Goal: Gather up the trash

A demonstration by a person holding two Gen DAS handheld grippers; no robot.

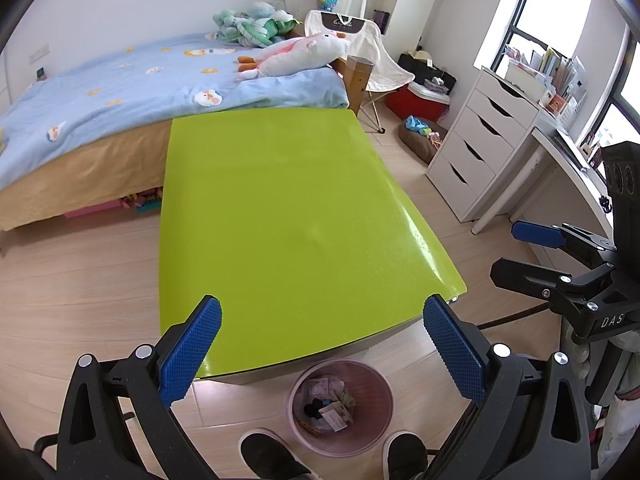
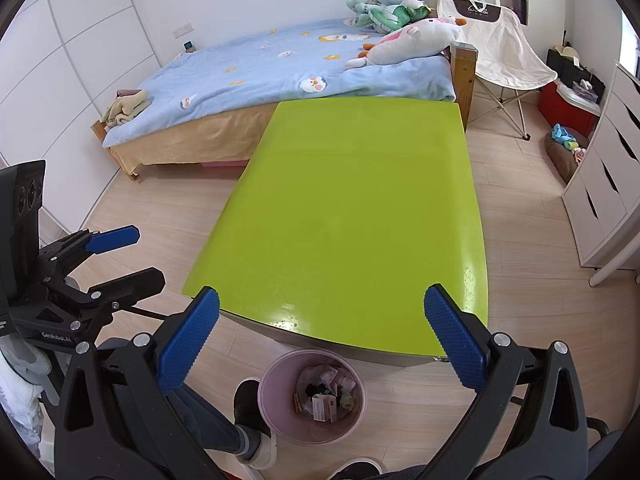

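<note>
A pink trash bin (image 1: 340,406) stands on the floor at the near edge of a lime-green table (image 1: 288,216); it also shows in the right wrist view (image 2: 312,396). Small boxes, wrappers and dark scraps lie inside it. My left gripper (image 1: 322,356) is open and empty, held above the bin and the table's near edge. My right gripper (image 2: 322,344) is open and empty, held likewise above the green table (image 2: 352,208). The right gripper also shows at the right of the left wrist view (image 1: 516,250); the left gripper shows at the left of the right wrist view (image 2: 140,256).
A bed with a blue duvet (image 1: 140,84) and plush toys stands behind the table. A white drawer unit (image 1: 476,144) and desk are at the right, a folding chair (image 2: 500,48) and red box (image 1: 416,102) beyond. The person's feet (image 1: 272,456) flank the bin.
</note>
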